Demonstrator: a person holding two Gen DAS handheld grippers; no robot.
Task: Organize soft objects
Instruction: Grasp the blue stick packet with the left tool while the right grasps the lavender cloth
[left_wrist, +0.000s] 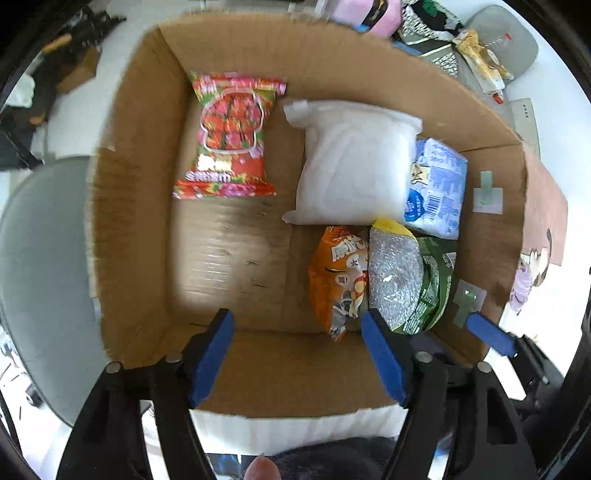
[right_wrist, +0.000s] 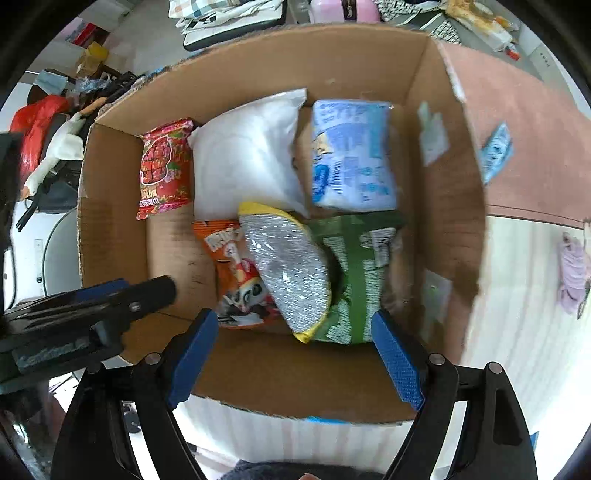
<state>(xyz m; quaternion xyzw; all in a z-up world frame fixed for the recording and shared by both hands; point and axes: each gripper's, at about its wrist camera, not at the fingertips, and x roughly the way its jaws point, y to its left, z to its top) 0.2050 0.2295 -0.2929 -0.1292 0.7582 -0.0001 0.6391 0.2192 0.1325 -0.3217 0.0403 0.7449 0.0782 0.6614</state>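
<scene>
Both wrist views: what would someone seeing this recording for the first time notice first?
An open brown cardboard box fills both views, with soft packets on its floor. A puffy white plastic pillow bag lies mid-box, a red floral snack packet apart to its left, and a silver mesh scouring pad with yellow edge rests atop the orange and green packets. Both grippers hover above, jaws open and empty.

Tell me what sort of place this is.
Probably a cluttered room at home or a workroom: an open cardboard box of snack packs sits on a white table, with folded clothes beyond and a grey chair beside it.
</scene>
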